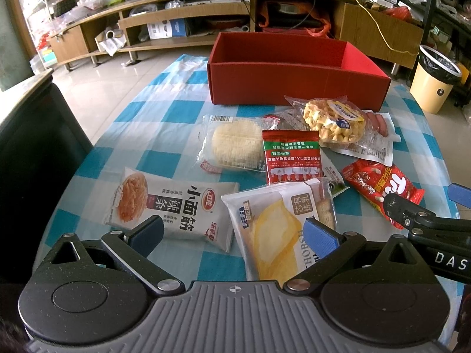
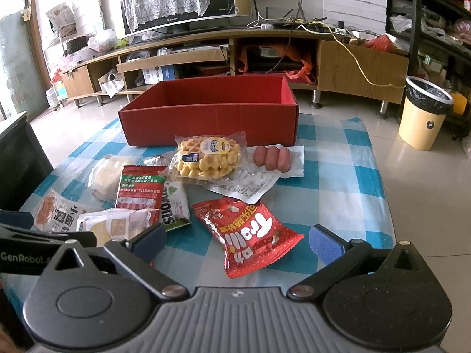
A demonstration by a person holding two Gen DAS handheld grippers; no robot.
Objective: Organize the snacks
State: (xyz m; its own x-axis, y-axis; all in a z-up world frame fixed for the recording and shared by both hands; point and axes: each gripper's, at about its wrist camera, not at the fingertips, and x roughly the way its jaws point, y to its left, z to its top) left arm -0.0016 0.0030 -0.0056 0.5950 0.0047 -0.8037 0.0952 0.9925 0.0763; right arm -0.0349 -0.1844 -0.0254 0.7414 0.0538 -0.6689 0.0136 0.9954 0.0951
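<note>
We hover both grippers, left [image 1: 232, 232] and right [image 2: 237, 236], fingers spread and empty, low over the snacks scattered on the table [image 2: 347, 158], the bread [image 1: 273, 229] and red bag [image 2: 250, 232] between them, ready for the empty box [image 2: 212, 117] behind.

Two low wrist views, facing red box [image 1: 294, 79], sharing snack-strewn table [image 2: 338, 158]

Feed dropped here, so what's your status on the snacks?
Left gripper open, right gripper open, both empty. Red box holds no visible snacks; packets loose on table. Nothing blocking.
</note>
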